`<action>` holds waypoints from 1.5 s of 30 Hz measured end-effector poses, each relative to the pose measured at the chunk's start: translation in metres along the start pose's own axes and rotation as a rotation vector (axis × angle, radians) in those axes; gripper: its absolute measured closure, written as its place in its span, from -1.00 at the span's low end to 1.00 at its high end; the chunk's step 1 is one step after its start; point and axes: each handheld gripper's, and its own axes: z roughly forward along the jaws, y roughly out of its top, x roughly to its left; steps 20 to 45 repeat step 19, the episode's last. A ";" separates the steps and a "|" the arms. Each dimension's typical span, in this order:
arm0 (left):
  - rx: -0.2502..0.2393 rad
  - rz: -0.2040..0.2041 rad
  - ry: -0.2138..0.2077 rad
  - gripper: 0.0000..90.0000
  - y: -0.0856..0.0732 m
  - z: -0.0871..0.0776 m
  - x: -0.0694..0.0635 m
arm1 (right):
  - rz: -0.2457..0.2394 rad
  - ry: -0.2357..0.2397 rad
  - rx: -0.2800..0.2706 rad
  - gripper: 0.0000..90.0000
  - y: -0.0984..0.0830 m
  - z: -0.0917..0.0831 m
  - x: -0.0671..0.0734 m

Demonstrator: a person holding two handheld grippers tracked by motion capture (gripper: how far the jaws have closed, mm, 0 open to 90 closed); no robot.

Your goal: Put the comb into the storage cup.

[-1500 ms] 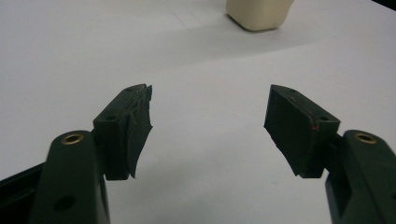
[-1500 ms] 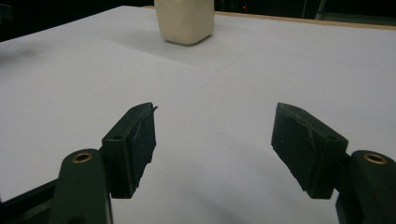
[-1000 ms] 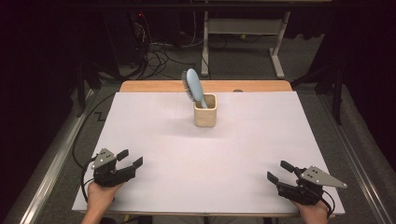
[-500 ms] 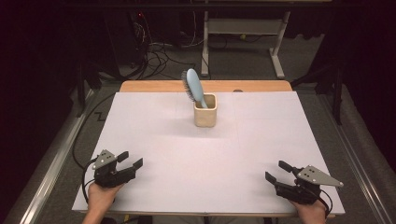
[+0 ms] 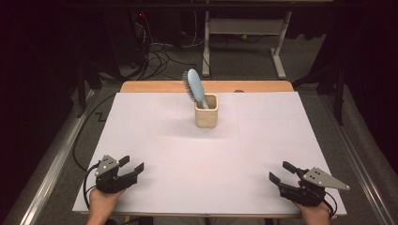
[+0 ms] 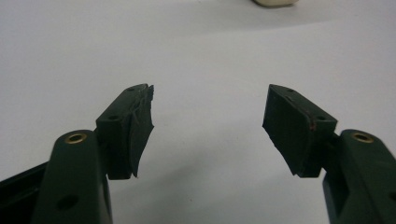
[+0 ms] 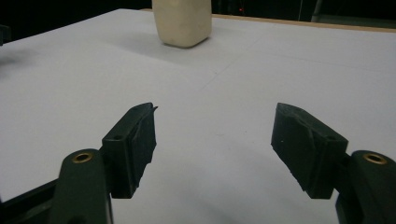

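Note:
A cream square cup (image 5: 206, 115) stands at the far middle of the white table, with a light blue hairbrush (image 5: 195, 86) upright in it, leaning left. My left gripper (image 5: 132, 164) rests at the near left edge, held by a hand. Its jaws have just been closing a little and remain open, with nothing between them (image 6: 210, 91). My right gripper (image 5: 279, 171) sits at the near right edge, open and empty (image 7: 215, 108). The cup (image 7: 182, 21) stands far ahead of the right jaws, and its base (image 6: 275, 2) shows at the top of the left gripper view.
A white sheet (image 5: 187, 154) covers the table, with a wooden strip (image 5: 155, 86) along its far edge. Beyond the table are floor cables (image 5: 155, 51) and a white metal frame (image 5: 244, 26). Metal rails run along both sides of the table.

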 end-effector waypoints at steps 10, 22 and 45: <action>-0.028 -0.052 0.027 -0.24 -0.003 -0.004 0.005 | -0.004 0.000 0.010 -0.30 0.000 0.001 -0.001; -0.030 -0.055 0.025 -0.23 -0.002 -0.004 0.006 | -0.003 0.002 0.015 -0.30 -0.001 0.001 -0.001; -0.030 -0.055 0.025 -0.23 -0.002 -0.004 0.006 | -0.003 0.002 0.015 -0.30 -0.001 0.001 -0.001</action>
